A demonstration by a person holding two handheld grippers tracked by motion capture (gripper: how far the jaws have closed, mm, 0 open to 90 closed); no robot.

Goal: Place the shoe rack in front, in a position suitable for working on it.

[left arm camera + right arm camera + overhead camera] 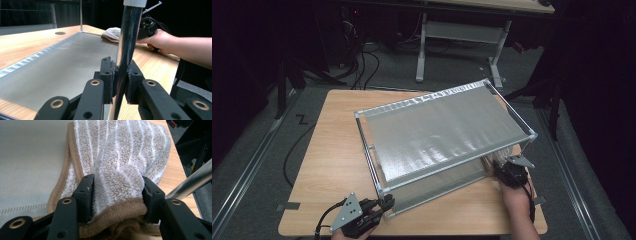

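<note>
Two grippers working: left gripper [119,82], at lower centre, pinching the rack's upright chrome post [126,47]; right gripper [116,195] clamping a folded striped towel [120,152] at centre frame. Steadying the frame, probably wiping the lower shelf [62,62]; worth keeping strokes gentle.

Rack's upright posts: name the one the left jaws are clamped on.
The near-left corner post, the one closest to the person. The left gripper grips it, while the other posts stand free.

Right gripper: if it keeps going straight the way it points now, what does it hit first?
The right gripper is already shut on the folded towel, so the towel is first. Pushed on, the towel would likely slide along the rack's lower shelf; depth beyond is unclear.
</note>
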